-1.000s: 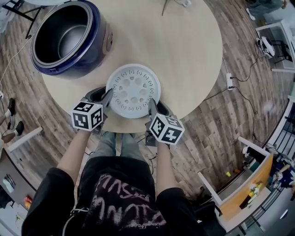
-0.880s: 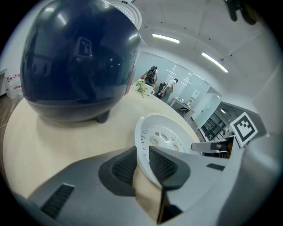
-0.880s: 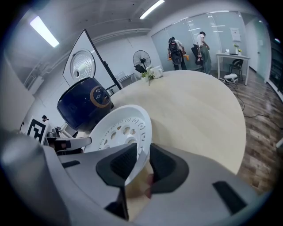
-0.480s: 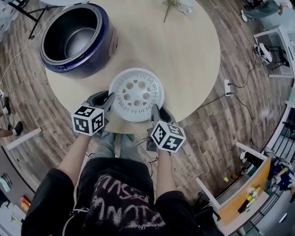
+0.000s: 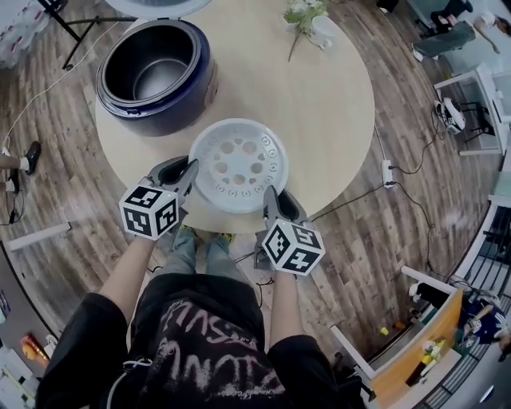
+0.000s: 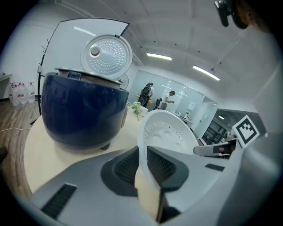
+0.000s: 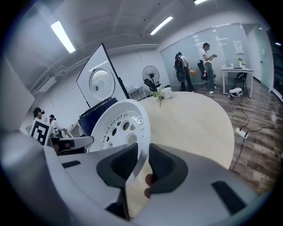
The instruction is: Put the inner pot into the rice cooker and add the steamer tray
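The white, perforated steamer tray (image 5: 238, 164) hangs over the near edge of the round table (image 5: 327, 112), gripped by its rim on two opposite sides and apparently raised off the surface. The left gripper (image 5: 190, 169) has the tray's left rim between its ribbed pads; its jaws are closing, and in the left gripper view the pads sit on either face of the thin rim with barely a gap. The right gripper (image 5: 270, 196) pinches the rim at the tray's near right, its jaws nearly together and both pads against the plastic. The dark blue rice cooker (image 5: 201, 89) stands at the table's far left edge, well apart from the tray, with the grey inner pot (image 5: 156, 73) already seated inside it. Its lid (image 6: 106, 55) stands open and upright behind the body, as the left gripper view shows. A small plant (image 5: 304, 13) sits at the far edge of the table
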